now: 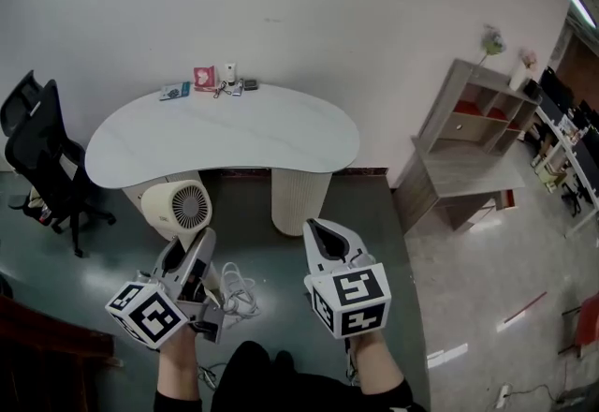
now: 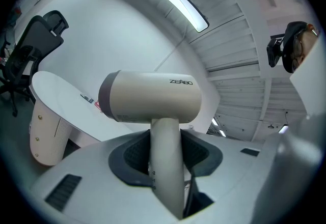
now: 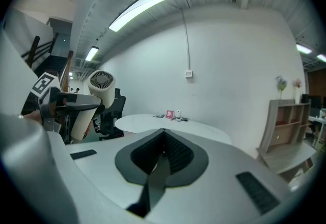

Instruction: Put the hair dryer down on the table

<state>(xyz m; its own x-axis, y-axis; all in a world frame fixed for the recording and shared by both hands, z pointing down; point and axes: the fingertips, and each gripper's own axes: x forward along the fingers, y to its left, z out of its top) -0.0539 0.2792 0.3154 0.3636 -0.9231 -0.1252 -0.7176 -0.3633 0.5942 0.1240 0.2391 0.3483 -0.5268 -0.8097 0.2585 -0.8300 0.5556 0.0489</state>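
White table [image 1: 225, 134] ahead; left tongs [image 1: 194, 249] tight on hair dryer [image 1: 178, 207], cord [image 1: 239, 294] only in head view; right tongs [image 1: 323, 234] together.

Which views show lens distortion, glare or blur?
Head view: mild bending, table sharp, bright reflections on the floor at right. Left gripper view: strong fisheye, dark corners, ceiling light blown out, hair dryer sharp. Right gripper view: same fisheye, similar lamp glare.
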